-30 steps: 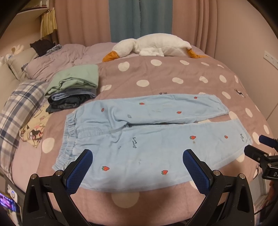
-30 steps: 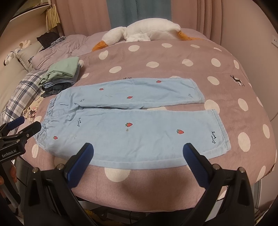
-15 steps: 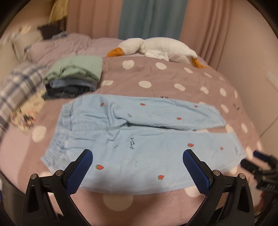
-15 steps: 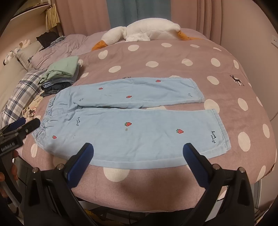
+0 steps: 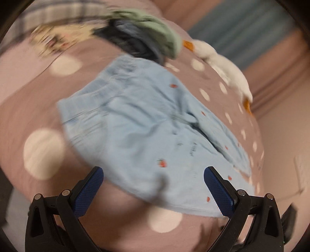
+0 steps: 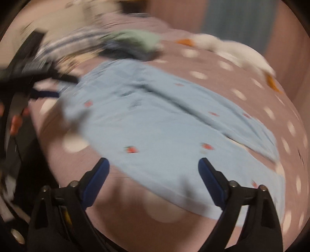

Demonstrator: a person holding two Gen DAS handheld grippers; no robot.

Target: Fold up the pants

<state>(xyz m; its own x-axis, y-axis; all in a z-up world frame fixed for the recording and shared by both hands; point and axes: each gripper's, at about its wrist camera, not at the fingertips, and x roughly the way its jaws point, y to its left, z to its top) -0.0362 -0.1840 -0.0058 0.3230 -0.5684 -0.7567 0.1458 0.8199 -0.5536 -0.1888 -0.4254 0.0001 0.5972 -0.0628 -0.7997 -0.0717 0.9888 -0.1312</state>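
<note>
Light blue pants (image 5: 143,126) with small strawberry prints lie spread flat on the pink polka-dot bed, both legs open side by side; they also show in the right wrist view (image 6: 164,128). Both views are blurred by motion. My left gripper (image 5: 154,174) is open and empty, low over the near edge of the pants close to the waistband end. My right gripper (image 6: 153,164) is open and empty over the near edge of the front leg. The left gripper also shows at the left of the right wrist view (image 6: 48,85), near the waistband.
A stack of folded clothes, green on top (image 5: 151,33), lies beyond the waistband. A white plush goose (image 5: 224,64) lies at the far side of the bed. A plaid blanket (image 5: 58,11) is at the far left. The bed edge (image 5: 164,221) is just under the grippers.
Both grippers have swung left and dropped closer to the pants, tilting the views. The left one now sits near the waistband end. The pants have not moved. Both stay open.
</note>
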